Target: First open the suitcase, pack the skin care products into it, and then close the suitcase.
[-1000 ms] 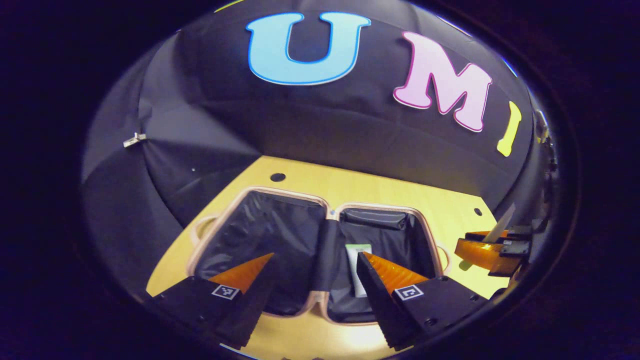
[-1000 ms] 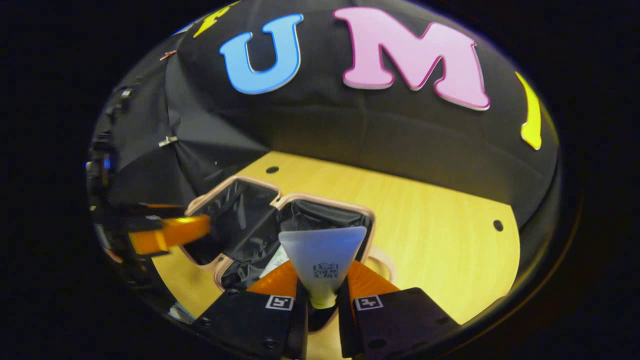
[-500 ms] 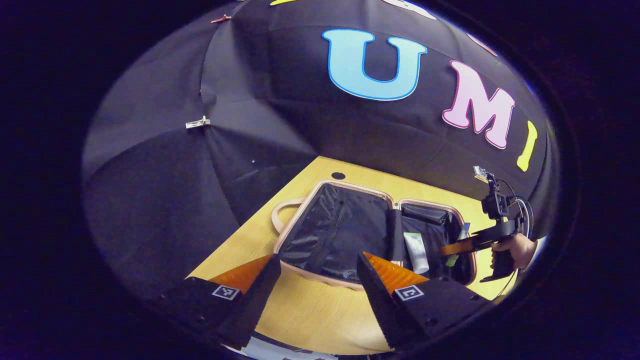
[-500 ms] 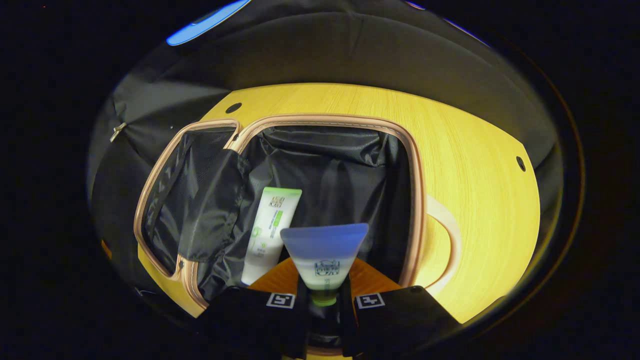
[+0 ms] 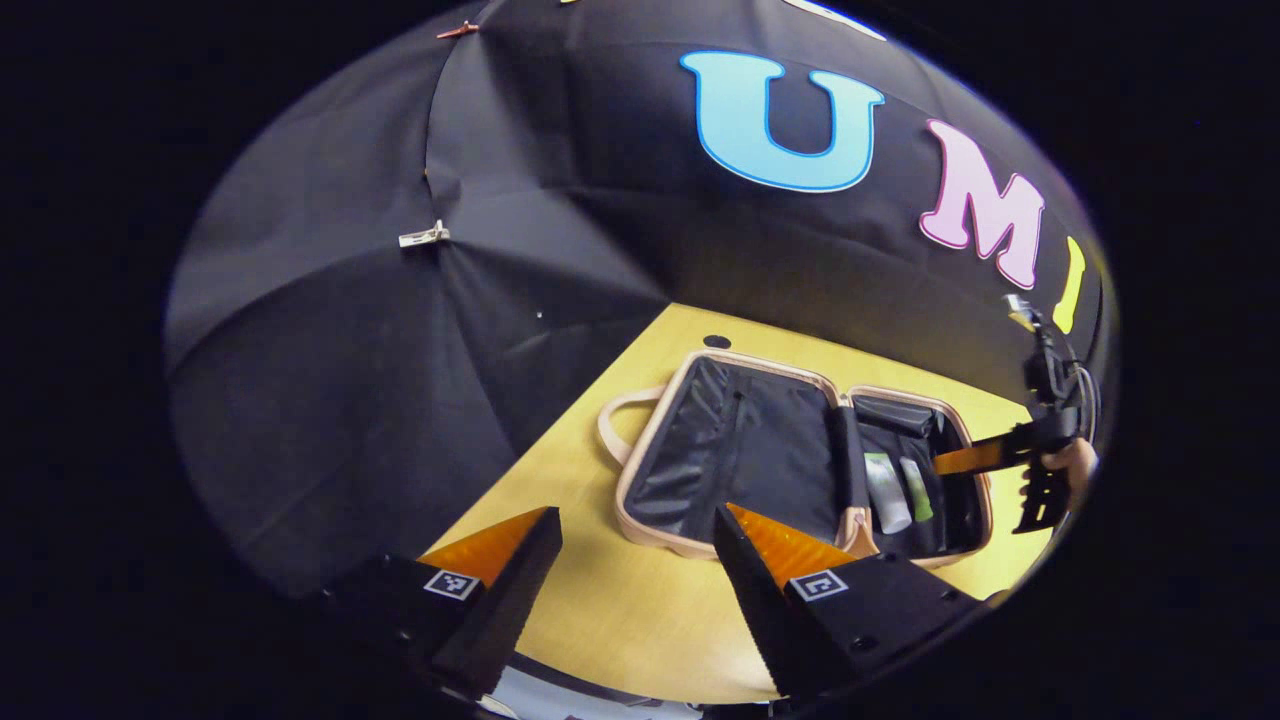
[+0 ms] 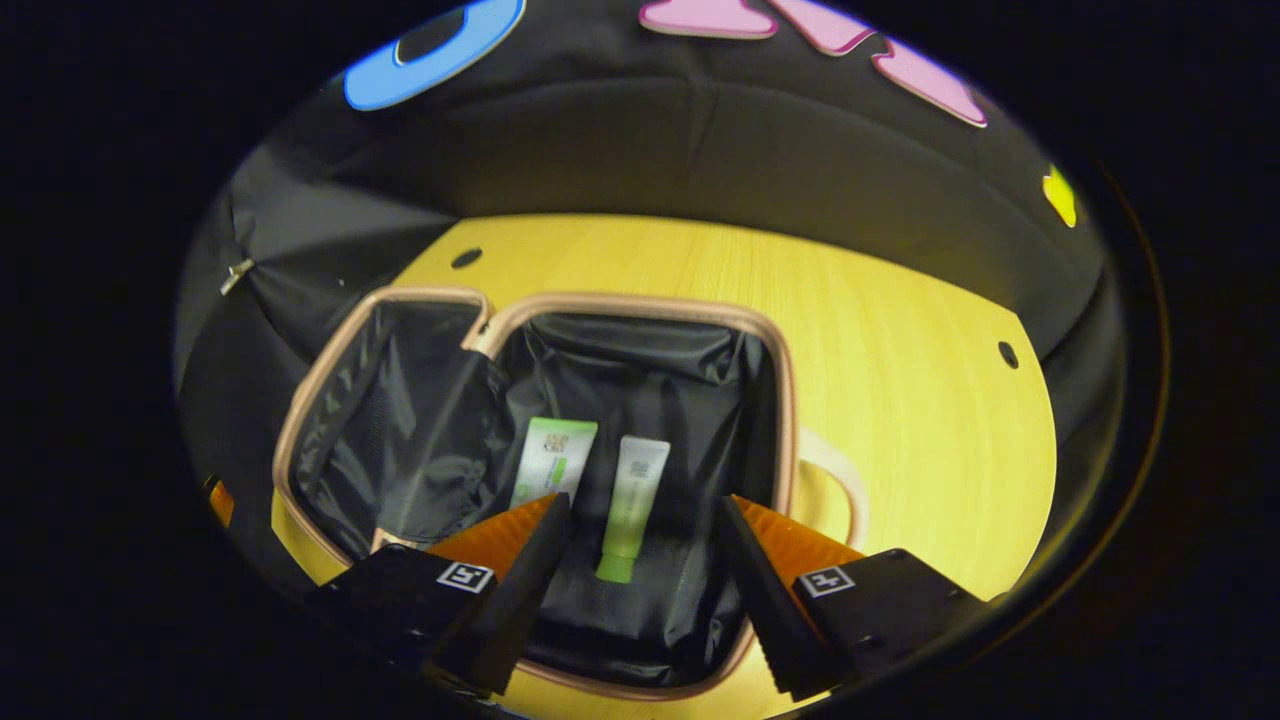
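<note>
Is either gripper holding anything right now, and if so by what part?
Nothing is held. The right gripper is open above the green-capped tube lying in the suitcase; the left gripper is open too.

The left gripper [image 5: 632, 545] has two wedge-shaped fingers with ridged inner faces, each on a black block bearing a small square black-and-white marker and round screw heads. The right gripper [image 6: 640, 535] is built alike, with sawtooth edges on its fingers. In the left gripper view, a hand [image 5: 1068, 462] holds that gripper's black handle, with a small camera and looping cables above it
</note>
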